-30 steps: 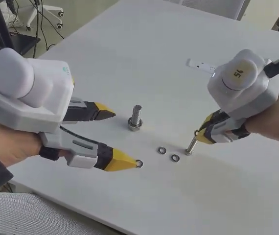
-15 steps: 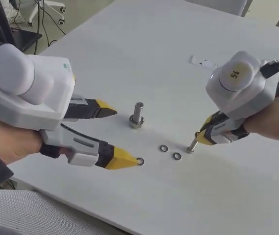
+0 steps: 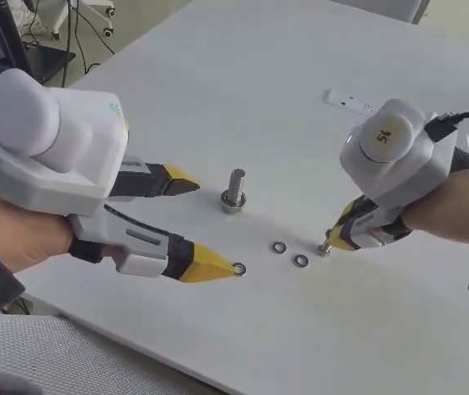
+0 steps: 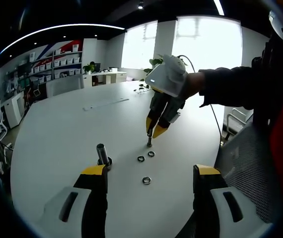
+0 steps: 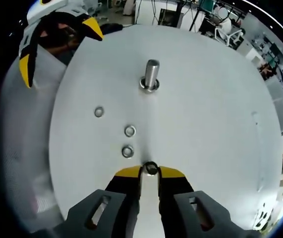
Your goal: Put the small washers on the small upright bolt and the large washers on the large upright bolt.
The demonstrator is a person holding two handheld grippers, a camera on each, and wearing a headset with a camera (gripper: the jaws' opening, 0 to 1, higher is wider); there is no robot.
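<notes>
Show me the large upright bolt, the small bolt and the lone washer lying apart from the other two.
large upright bolt [image 3: 235, 183]: head view, on its threaded shaft.
small bolt [image 5: 151, 168]: right gripper view, on its end facing the camera.
lone washer [image 4: 143, 180]: left gripper view, on its rim.

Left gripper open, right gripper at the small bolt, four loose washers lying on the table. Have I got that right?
Not quite. Three loose washers lie on the table, not four; the right gripper view shows them. The left gripper is open and the right gripper is at the small bolt.
</notes>
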